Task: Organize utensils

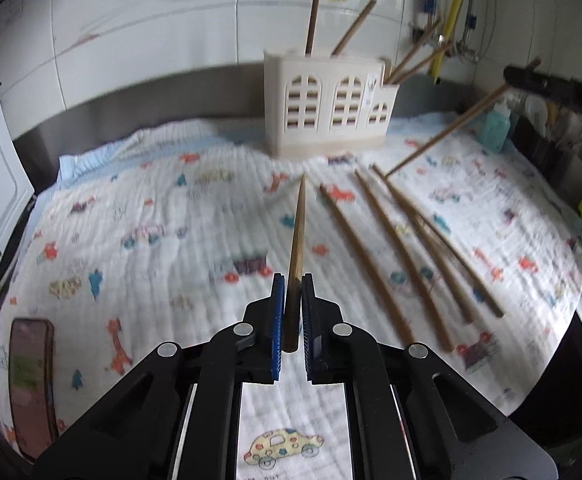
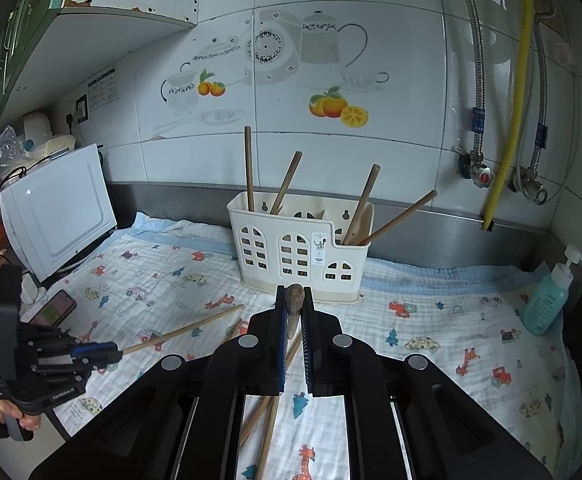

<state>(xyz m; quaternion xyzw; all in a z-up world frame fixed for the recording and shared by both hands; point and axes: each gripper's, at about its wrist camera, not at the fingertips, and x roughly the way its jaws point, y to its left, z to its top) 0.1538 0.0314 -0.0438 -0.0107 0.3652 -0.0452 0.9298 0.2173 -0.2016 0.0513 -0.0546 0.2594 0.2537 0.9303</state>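
Now each gripper is clamped on one slim brown wooden chopstick above the tabletop's white cartoon-print cloth.

Left gripper pinches its tapered chopstick near the thick end; its long axis runs straight ahead, thin tip toward the cream plastic utensil holder with arched window cut-outs. Right gripper grips a second chopstick, blunt end up between the pads, shaft slanting down to the cloth. Four loose chopsticks lie parallel alongside; others stand tilted in the holder.
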